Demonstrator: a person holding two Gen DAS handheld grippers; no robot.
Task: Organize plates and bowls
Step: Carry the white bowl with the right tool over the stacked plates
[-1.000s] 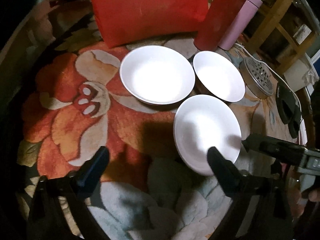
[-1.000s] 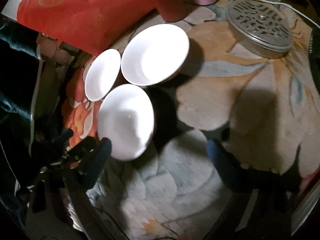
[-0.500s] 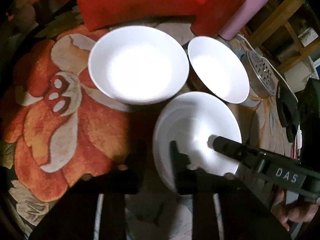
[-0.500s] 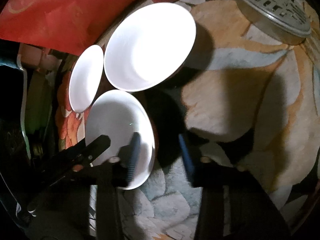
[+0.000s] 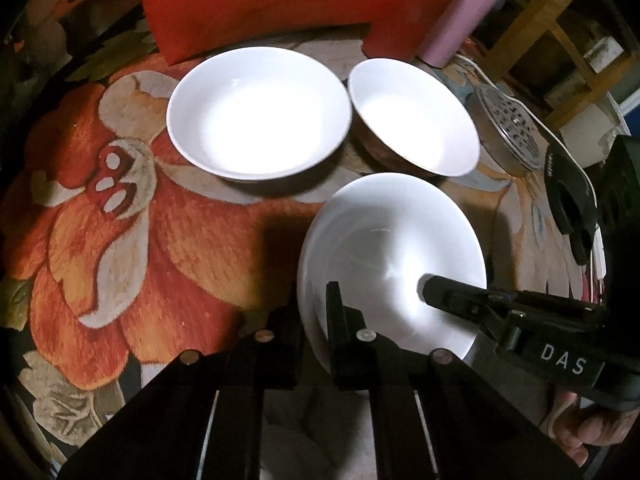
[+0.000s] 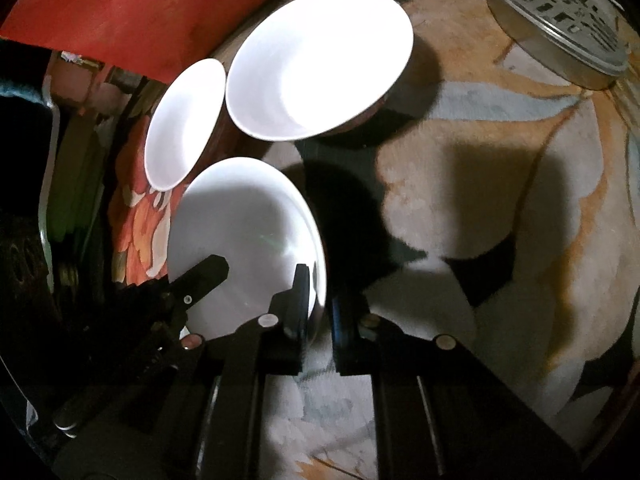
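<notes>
Both your left gripper (image 5: 314,300) and right gripper (image 6: 320,296) pinch the near plate (image 5: 392,256), at 6 o'clock of the two bowls (image 5: 260,112); lifting unevenly could let its thin rim slip

three white dishes clustered: wide shallow bowl (image 5: 258,114), deeper bowl (image 5: 414,118), near plate (image 5: 390,248), perhaps tilted.

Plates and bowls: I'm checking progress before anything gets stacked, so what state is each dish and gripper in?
Near plate: on the cloth, rim pinched from both sides.
Wide bowl: upright, empty, untouched.
Smaller bowl: upright, empty, untouched.
Left gripper: shut on the near plate's rim.
Right gripper: shut on the opposite rim.
</notes>
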